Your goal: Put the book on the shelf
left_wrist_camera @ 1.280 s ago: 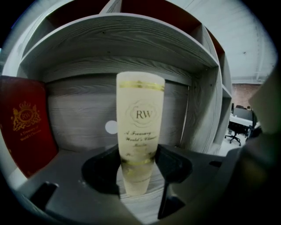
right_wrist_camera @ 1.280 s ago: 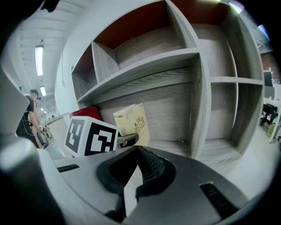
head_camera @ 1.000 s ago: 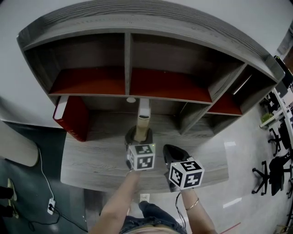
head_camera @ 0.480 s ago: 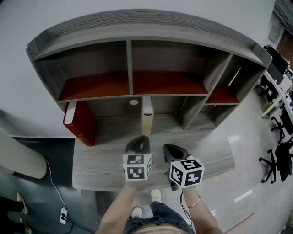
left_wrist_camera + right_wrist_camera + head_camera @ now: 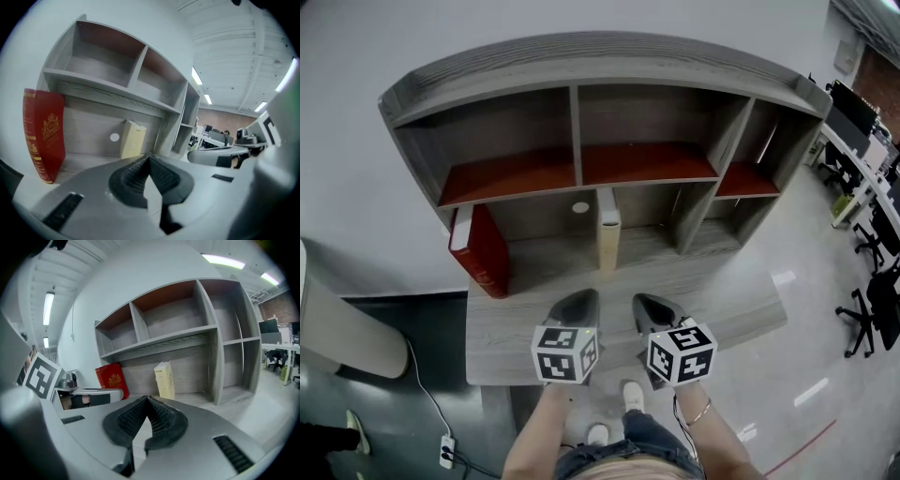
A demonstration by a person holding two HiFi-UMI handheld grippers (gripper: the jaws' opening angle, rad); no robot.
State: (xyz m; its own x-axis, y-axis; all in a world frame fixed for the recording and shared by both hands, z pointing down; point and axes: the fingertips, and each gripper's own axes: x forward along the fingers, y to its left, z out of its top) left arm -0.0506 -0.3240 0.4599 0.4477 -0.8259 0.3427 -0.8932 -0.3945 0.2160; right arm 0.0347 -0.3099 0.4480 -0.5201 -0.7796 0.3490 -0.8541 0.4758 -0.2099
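A cream book [image 5: 607, 239] stands upright on the desk board under the shelf's red lower board; it also shows in the left gripper view [image 5: 132, 139] and the right gripper view [image 5: 164, 380]. My left gripper [image 5: 586, 298] [image 5: 149, 154] hangs well short of it. Its jaws have just been closing and now stand shut with nothing between them. My right gripper [image 5: 645, 302] [image 5: 148, 398] hovers beside it on the right, also shut and empty. Both point at the shelf.
A red book [image 5: 485, 253] [image 5: 44, 133] leans at the left end of the grey wooden shelf unit [image 5: 581, 103]. The upper compartments hold nothing. Office chairs [image 5: 867, 309] stand on the floor at the right. A power strip [image 5: 445, 452] lies on the floor at the lower left.
Both grippers have drawn back from the shelf toward the person. The left one left the cream book standing and its jaws went from open to shut.
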